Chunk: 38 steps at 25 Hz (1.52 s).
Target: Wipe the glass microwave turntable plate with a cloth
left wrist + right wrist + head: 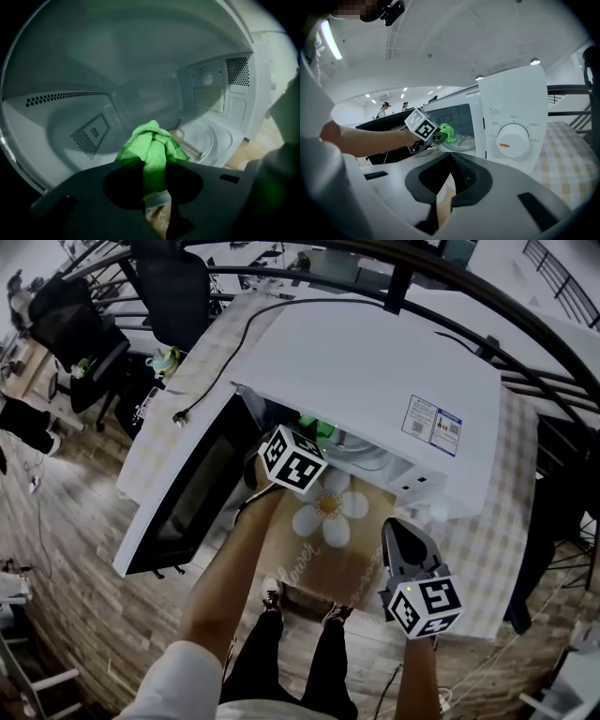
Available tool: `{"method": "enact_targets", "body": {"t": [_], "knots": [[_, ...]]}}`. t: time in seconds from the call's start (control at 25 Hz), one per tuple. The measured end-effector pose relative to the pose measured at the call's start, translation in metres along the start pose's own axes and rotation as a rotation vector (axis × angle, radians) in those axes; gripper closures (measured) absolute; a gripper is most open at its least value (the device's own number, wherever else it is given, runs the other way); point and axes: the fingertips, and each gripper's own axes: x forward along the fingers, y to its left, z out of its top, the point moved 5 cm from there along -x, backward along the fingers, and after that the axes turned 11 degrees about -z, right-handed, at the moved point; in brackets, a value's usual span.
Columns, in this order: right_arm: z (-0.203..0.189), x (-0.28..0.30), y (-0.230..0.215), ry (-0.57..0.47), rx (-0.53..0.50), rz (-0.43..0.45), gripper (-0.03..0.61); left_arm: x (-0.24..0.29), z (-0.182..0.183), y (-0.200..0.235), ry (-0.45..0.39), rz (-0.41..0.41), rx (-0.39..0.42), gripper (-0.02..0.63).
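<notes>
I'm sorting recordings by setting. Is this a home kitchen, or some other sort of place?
Probably an open-plan office or lab, not a kitchen. The microwave stands on a table with a checked tablecloth, an office chair is behind it, and the ceiling lights run in rows overhead.

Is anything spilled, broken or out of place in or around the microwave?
Nothing stands out. The microwave door is open for wiping; the left gripper holds the green cloth inside. A plug lies loose on the tablecloth.
</notes>
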Motion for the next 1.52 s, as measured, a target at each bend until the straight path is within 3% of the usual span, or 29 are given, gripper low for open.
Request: {"method": "enact_targets", "body": {"t": [0.36, 0.64, 0.8, 1.04, 1.16, 1.32, 1.52], "knots": [[0.000, 0.001, -0.003, -0.001, 0.011, -0.010, 0.566, -0.002, 0.005, -0.051, -0.093, -0.099, -0.063, 0.509], [0.004, -0.011, -0.006, 0.002, 0.015, -0.038, 0.566, -0.003, 0.027, -0.105, -0.165, -0.293, -0.067, 0.509], [0.023, -0.027, -0.006, -0.020, -0.006, -0.043, 0.566, -0.030, 0.034, -0.117, -0.237, -0.351, -0.126, 0.509], [0.088, -0.075, -0.001, -0.094, -0.085, -0.082, 0.566, -0.119, 0.048, -0.107, -0.297, -0.334, -0.134, 0.509], [0.136, -0.103, 0.003, -0.173, -0.127, -0.105, 0.566, -0.180, 0.068, -0.089, -0.377, -0.281, -0.067, 0.509], [0.190, -0.140, 0.014, -0.285, -0.195, -0.136, 0.566, -0.254, 0.096, -0.068, -0.484, -0.210, -0.035, 0.509], [0.227, -0.163, 0.029, -0.371, -0.290, -0.137, 0.566, -0.326, 0.130, -0.050, -0.616, -0.133, -0.022, 0.508]]}}
